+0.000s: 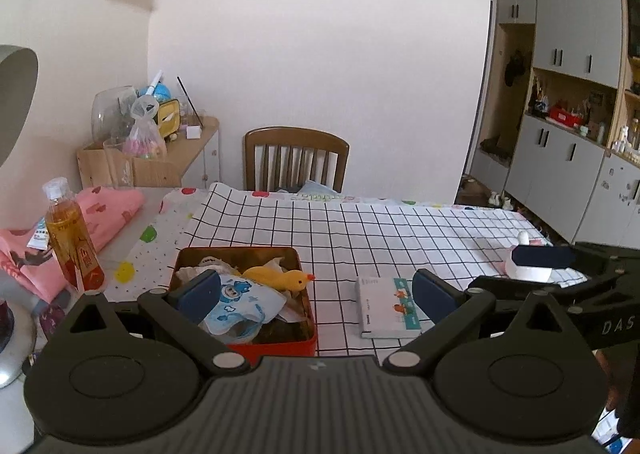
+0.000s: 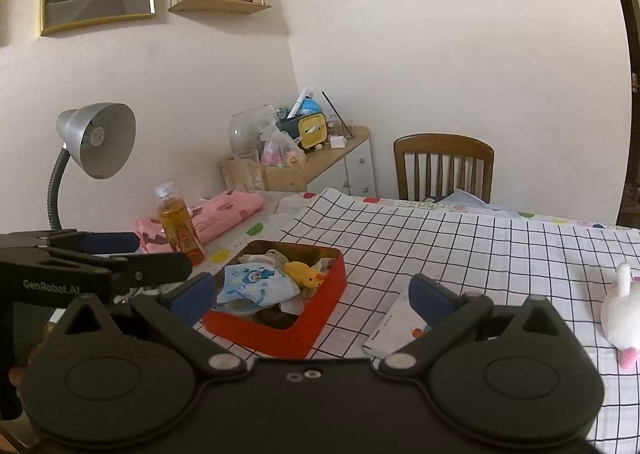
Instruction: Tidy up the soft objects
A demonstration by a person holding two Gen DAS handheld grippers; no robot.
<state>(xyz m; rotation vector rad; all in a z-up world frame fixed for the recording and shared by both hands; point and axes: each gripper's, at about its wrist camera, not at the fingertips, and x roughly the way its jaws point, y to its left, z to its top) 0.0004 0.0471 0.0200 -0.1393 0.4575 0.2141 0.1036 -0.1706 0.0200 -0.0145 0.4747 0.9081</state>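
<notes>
An open red tin [image 1: 276, 348] [image 2: 276, 336] stands on the checked tablecloth. In it lie a yellow plush duck [image 1: 288, 278] [image 2: 306, 274], a blue-and-white printed cloth [image 1: 240, 304] [image 2: 256, 284] and other crumpled fabric. My left gripper [image 1: 316, 292] is open just in front of the tin, its left finger over the blue cloth. My right gripper [image 2: 312, 296] is open too, holding nothing and facing the tin's right side. A white plush with pink feet [image 2: 620, 314] [image 1: 532, 274] lies far right on the table, partly hidden behind the right gripper in the left wrist view.
A small white booklet [image 1: 386, 308] [image 2: 394, 324] lies right of the tin. An amber-liquid bottle [image 1: 72, 238] [image 2: 178, 223], a folded pink garment [image 1: 114, 209] [image 2: 228, 209] and a desk lamp [image 2: 96, 137] stand left. A wooden chair [image 1: 296, 157] [image 2: 442, 165] is behind the table.
</notes>
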